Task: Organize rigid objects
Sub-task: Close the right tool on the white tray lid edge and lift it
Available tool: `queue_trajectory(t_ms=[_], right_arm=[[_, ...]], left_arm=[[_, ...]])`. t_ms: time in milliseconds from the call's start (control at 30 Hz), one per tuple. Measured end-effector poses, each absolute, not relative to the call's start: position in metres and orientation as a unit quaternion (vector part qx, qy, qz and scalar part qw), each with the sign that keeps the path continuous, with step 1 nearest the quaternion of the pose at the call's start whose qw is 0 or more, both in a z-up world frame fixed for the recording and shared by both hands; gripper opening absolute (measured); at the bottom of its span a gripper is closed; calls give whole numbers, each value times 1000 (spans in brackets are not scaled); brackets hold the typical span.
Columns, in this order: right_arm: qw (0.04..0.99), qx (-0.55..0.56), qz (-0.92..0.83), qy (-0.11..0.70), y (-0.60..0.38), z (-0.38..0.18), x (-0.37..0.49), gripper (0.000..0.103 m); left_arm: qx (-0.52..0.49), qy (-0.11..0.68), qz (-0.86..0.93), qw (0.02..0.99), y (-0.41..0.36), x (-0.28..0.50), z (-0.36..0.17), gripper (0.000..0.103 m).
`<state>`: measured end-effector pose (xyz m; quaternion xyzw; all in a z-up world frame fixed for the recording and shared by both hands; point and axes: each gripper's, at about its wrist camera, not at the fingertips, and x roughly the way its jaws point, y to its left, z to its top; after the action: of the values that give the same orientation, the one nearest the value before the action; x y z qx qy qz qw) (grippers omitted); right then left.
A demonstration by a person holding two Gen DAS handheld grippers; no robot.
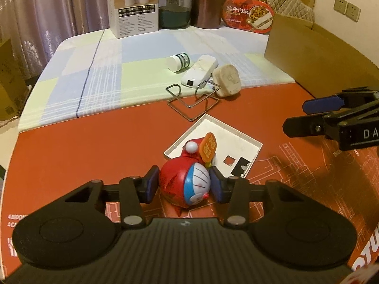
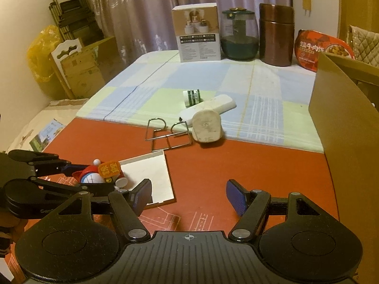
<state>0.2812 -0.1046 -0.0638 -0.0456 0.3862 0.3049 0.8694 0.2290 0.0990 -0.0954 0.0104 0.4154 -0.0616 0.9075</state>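
Observation:
A red and blue cat toy figure [image 1: 187,184] with an orange sign lies on the red mat, at the corner of a white square plate [image 1: 220,137]. My left gripper [image 1: 183,174] is shut on the toy, one blue pad on each side of its round body. In the right wrist view the toy [image 2: 99,175] shows at the left, clamped by the left gripper [image 2: 81,176]. My right gripper [image 2: 189,191] hovers open over bare red mat, right of the plate [image 2: 151,175], with nothing between its fingers. It enters the left wrist view at the right edge [image 1: 298,116].
Beyond the plate lie a wire rack [image 1: 191,104], a beige plug [image 1: 227,80], a white oblong device [image 1: 201,71] and a small white bottle [image 1: 178,62]. An open cardboard box [image 1: 319,54] stands at the right. A carton, a glass jar, a brown canister and a food tub line the far edge.

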Motion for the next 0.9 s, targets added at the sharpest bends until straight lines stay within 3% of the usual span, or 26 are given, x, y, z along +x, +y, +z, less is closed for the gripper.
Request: queue_trajectory(t_ms=[567, 633, 700, 900], right_arm=[[839, -100, 390, 365, -50, -91, 269, 67], [839, -109, 391, 363, -44, -97, 270, 83], [841, -105, 389, 361, -42, -101, 273, 89], [836, -113, 396, 363, -30, -112, 280, 91]], left_arm=[[-45, 392, 47, 918, 158, 215, -71, 40], [-56, 390, 51, 917, 163, 216, -72, 40], [-64, 388, 53, 918, 166, 218, -71, 40], [-73, 382, 51, 920, 165, 226, -69, 40]])
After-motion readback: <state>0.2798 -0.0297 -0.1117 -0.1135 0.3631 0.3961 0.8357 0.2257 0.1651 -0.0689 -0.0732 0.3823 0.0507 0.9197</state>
